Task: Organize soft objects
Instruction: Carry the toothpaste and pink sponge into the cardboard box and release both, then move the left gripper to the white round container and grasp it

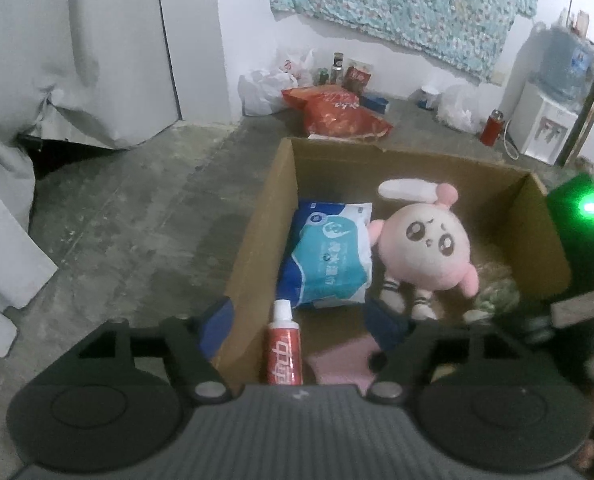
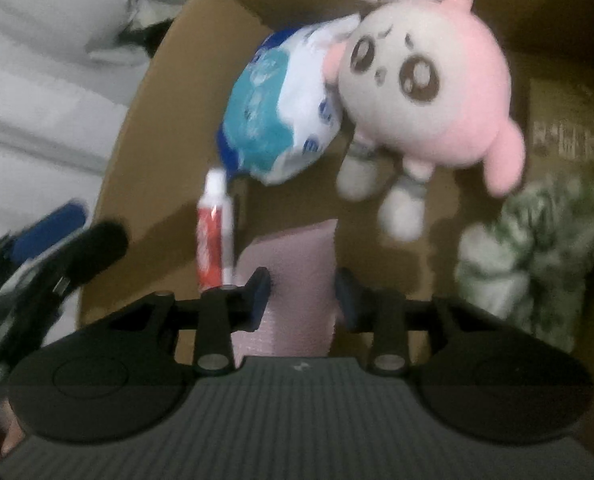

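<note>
Two grippers work over one cardboard box [image 1: 265, 216], and the main hazard is interference between them. The left gripper [image 1: 305, 322] has its jaws wide apart, straddling the box's left wall with one finger outside it; a descent from this stance would likely strike or crush the wall. The right gripper [image 2: 302, 292] hangs low inside the box with its jaws apart and nothing between the pads, directly above the pink cloth [image 2: 293, 276] on the box floor. Closing there could catch the toothpaste tube [image 2: 215, 236], which stands upright just beside the left finger of that gripper, and tip it. The left gripper's black and blue fingertips appear blurred at the lower left of the right wrist view, so a collision is possible if both reach in together. All visible task items lie in the box: a blue and white soft pack [image 1: 331, 256] against the left wall, a pink plush doll [image 1: 425, 252] touching it at the centre, and a green and white fabric bundle [image 2: 533, 256] at the right. The doll is round-headed, face up, with limp white legs. All should deform under grip.
</note>
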Tool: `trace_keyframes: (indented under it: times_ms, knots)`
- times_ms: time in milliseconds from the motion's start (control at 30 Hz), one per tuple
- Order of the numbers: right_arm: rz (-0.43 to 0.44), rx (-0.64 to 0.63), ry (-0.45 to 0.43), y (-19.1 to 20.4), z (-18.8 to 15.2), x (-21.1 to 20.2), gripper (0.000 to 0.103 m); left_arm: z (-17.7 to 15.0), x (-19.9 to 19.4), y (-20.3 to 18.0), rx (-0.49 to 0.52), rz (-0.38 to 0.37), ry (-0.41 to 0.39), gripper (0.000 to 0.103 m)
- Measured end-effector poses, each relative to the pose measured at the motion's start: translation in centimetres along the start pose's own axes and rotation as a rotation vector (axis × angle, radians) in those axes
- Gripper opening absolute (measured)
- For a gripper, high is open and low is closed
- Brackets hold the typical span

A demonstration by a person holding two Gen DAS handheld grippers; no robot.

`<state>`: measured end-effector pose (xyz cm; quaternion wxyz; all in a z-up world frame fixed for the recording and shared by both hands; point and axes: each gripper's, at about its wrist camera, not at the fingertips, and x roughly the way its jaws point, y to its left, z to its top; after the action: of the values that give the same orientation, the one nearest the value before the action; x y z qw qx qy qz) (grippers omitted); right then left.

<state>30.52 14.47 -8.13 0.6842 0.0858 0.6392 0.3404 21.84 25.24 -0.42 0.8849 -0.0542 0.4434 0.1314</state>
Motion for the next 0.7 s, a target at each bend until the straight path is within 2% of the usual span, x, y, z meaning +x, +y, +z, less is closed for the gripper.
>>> trace_keyframes:
  times_ms: [67, 100, 133, 167, 200, 300, 500, 700]
  knots:
    - [-0.025, -0.014, -0.032, 0.1, 0.3, 0.3, 0.037, 0.0, -0.2, 0.1, -0.009, -0.001, -0.002, 0.075]
    - [-0.036, -0.018, -0.040, 0.1, 0.3, 0.4, 0.041, 0.0, -0.3, 0.1, -0.015, -0.005, -0.004, 0.076]
    - [-0.036, -0.017, -0.048, 0.1, 0.3, 0.3, 0.053, -0.1, -0.4, 0.2, -0.020, -0.009, -0.007, 0.077]
    - [-0.035, -0.007, -0.057, 0.1, 0.2, 0.2, 0.059, -0.1, -0.7, 0.2, -0.026, -0.012, -0.011, 0.078]
    - [-0.034, 0.000, -0.070, 0.1, 0.1, 0.0, 0.068, -0.2, -0.9, 0.2, -0.029, -0.014, -0.016, 0.079]
    - [-0.044, -0.005, -0.110, 0.2, -0.3, -1.1, 0.078, -0.2, -1.7, 0.2, -0.037, -0.012, -0.030, 0.080]
    - [0.023, -0.019, -0.186, 0.7, -2.1, -6.0, 0.078, -0.4, -4.4, -0.3, -0.066, -0.029, -0.054, 0.080]
    - [0.096, -0.091, -0.332, -0.2, -7.6, -15.1, 0.080, -1.6, -10.0, -1.8, -0.069, -0.097, -0.121, 0.088]
